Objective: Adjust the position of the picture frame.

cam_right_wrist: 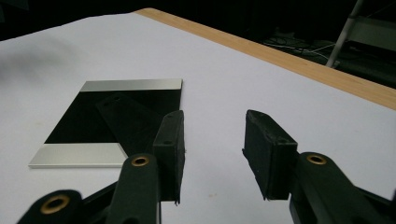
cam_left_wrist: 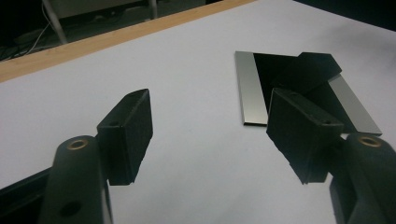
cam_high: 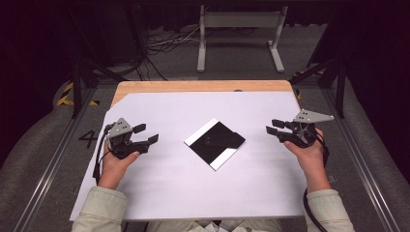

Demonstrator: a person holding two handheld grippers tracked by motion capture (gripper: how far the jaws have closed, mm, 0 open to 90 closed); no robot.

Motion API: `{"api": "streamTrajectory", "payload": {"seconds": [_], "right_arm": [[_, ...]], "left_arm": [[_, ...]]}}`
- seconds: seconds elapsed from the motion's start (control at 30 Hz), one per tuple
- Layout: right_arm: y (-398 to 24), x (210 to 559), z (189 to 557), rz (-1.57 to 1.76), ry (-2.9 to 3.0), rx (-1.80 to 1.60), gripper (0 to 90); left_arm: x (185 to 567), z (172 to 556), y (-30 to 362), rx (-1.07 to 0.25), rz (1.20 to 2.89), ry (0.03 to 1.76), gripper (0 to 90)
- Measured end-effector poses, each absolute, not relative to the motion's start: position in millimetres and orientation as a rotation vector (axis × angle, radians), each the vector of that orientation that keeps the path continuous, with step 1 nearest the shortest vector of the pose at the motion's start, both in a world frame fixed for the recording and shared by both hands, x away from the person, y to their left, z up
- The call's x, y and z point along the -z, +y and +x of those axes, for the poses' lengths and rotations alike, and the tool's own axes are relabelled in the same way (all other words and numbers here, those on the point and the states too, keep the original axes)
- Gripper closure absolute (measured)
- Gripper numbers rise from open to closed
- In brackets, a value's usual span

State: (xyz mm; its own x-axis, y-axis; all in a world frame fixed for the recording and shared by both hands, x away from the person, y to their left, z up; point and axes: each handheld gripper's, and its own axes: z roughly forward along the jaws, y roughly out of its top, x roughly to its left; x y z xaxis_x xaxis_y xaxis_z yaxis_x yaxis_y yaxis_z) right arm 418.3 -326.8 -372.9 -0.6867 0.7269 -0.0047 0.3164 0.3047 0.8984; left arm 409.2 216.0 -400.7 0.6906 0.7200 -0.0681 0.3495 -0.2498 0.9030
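At nine o'clock the left gripper (cam_high: 146,135) hovers with jaws apart and empty. The black-and-silver plate (cam_high: 214,143), a black strip (cam_high: 226,138) overlapping it, lies flat at the white sheet's (cam_high: 193,193) centre; it looks thin, stiff, slick, best pinched at an overhanging edge. At three o'clock the right gripper (cam_high: 274,130) waits half-spread, empty.

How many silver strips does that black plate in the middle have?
2. One silver strip runs along the upper-left edge of the black plate; the other strip runs along the opposite, lower-right edge. A black piece lies on top of the plate.
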Motion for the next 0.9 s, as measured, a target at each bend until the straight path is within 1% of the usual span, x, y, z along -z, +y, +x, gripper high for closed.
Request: {"api": "streamTrajectory", "payload": {"seconds": [0.07,0.1,0.3,0.37,0.47,0.57,0.8,0.9], "right_arm": [[-327.7,372.7,418.5,0.956,2.161,-1.322,59.6],[-328.4,373.0,419.0,0.962,2.16,-1.316,59.8],[-332.4,374.0,422.1,0.987,2.161,-1.323,62.5],[-333.0,373.4,422.5,0.982,2.17,-1.337,66.6],[-333.2,373.1,422.7,0.978,2.216,-1.35,75.6],[-333.3,371.9,422.4,0.986,2.235,-1.356,80.9],[-328.7,368.7,422.5,0.978,2.242,-1.352,80.2],[-324.1,368.5,422.2,0.972,2.249,-1.337,79.6]], "left_arm": [[402.0,410.5,214.1,-0.449,1.878,0.857,25.5],[402.6,410.8,213.3,-0.448,1.882,0.858,24.7],[400.7,409.7,214.7,-0.447,1.872,0.866,24.3],[400.6,409.6,215.8,-0.445,1.876,0.879,24.7],[400.1,409.2,216.1,-0.434,1.889,0.897,25.5],[399.0,407.2,214.4,-0.438,1.895,0.882,26.1],[398.2,407.4,215.0,-0.443,1.883,0.887,26.2],[398.5,407.9,213.6,-0.44,1.881,0.875,29.2]]}}
